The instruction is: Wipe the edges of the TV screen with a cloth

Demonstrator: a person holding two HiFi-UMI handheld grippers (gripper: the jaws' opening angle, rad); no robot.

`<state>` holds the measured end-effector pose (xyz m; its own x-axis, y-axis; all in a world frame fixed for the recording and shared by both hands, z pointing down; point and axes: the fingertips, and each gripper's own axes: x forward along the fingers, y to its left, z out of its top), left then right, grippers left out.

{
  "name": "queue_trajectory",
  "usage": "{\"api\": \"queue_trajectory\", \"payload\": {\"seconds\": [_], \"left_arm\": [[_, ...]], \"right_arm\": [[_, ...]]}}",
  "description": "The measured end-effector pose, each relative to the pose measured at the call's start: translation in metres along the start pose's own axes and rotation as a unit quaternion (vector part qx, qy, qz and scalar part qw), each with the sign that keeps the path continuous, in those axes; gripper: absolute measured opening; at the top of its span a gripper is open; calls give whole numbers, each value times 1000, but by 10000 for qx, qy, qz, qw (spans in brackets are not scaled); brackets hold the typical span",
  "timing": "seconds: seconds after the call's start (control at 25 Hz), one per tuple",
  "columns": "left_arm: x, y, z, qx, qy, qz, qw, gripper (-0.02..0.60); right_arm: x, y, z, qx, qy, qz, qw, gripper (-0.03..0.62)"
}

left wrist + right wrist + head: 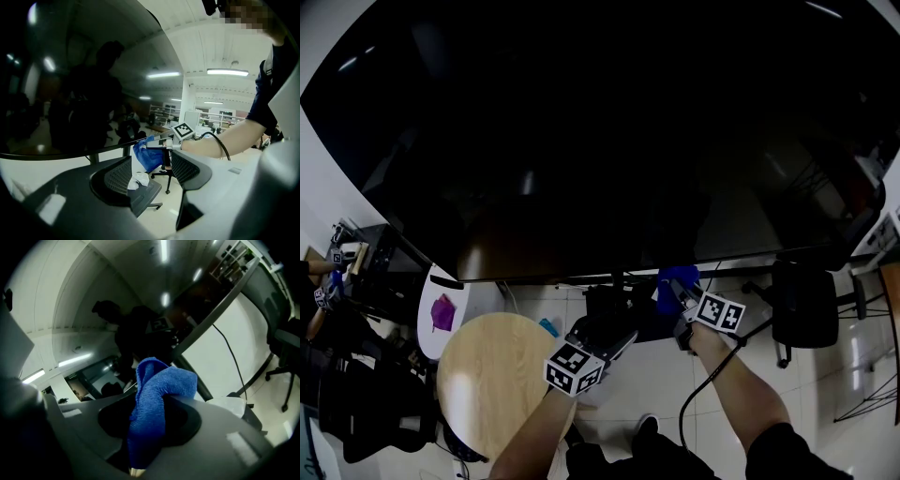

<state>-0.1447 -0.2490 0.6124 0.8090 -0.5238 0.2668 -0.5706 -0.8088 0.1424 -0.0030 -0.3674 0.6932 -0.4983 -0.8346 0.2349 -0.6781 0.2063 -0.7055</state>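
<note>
My right claw [675, 296] clamps the bunched blue cloth [151, 397] by the TV [581, 141] lower edge, left claw [155, 180] gapes empty; if the fold slips, bare tips could scratch the screen.

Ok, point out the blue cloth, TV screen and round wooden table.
blue cloth [157, 394], right gripper view, its bunched middle fold.
TV screen [600, 131], head view, centre of the dark glass.
round wooden table [492, 380], head view, bare tabletop.

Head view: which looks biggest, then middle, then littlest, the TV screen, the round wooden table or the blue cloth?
1. The TV screen, biggest by far.
2. The round wooden table.
3. The blue cloth, just a little bunch.
</note>
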Motion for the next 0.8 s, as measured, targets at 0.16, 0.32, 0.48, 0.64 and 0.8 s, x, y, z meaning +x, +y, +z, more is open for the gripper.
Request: {"api": "queue_trajectory", "payload": {"seconds": [0.16, 0.32, 0.48, 0.64, 0.8], "left_arm": [[-17, 9, -3, 5, 11, -95, 10000, 255], [-37, 22, -6, 4, 25, -171, 9999, 255], [-61, 42, -10, -1, 39, -198, 9998, 255], [-83, 63, -16, -64, 65, -208, 9997, 255], [-104, 85, -21, -111, 58, -191, 9997, 255]], "right_arm": [[13, 25, -16, -170, 92, 60, 9998, 137], [29, 47, -36, -323, 187, 93, 9993, 137], [46, 65, -53, -424, 206, 117, 9988, 137], [65, 82, -69, -397, 204, 118, 9989, 137], [86, 103, -89, -398, 268, 125, 9988, 137]]}}
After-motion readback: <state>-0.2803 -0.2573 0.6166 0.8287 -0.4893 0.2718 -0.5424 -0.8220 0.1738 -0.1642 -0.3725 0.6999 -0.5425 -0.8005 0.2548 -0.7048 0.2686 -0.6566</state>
